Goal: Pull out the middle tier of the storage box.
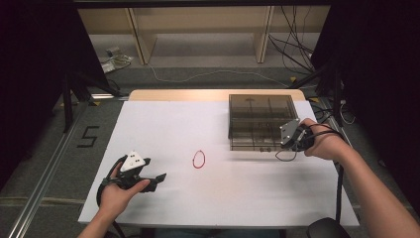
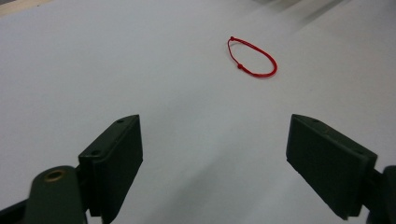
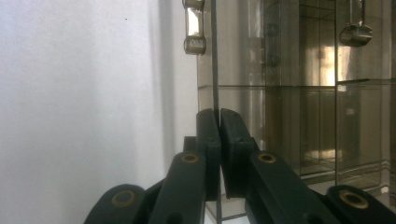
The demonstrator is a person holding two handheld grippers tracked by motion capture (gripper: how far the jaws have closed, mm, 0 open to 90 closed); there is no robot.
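Smoky plastic box (image 1: 259, 121) sits far right on the white counter (image 1: 163, 124). My right tongs (image 3: 218, 116) come at its near right corner, clenched on a thin clear panel edge of the box. Left tongs (image 1: 157, 179) rest low at near left, released, jaws wide, aimed toward the red string loop (image 2: 252, 57) lying mid-counter, well apart from both.

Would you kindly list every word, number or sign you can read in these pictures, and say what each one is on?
"5": a large black digit marked on the grey floor, left of the table, in the high view.
No other text can be read: the red string loop, the smoked clear box and both grippers carry no lettering that shows.
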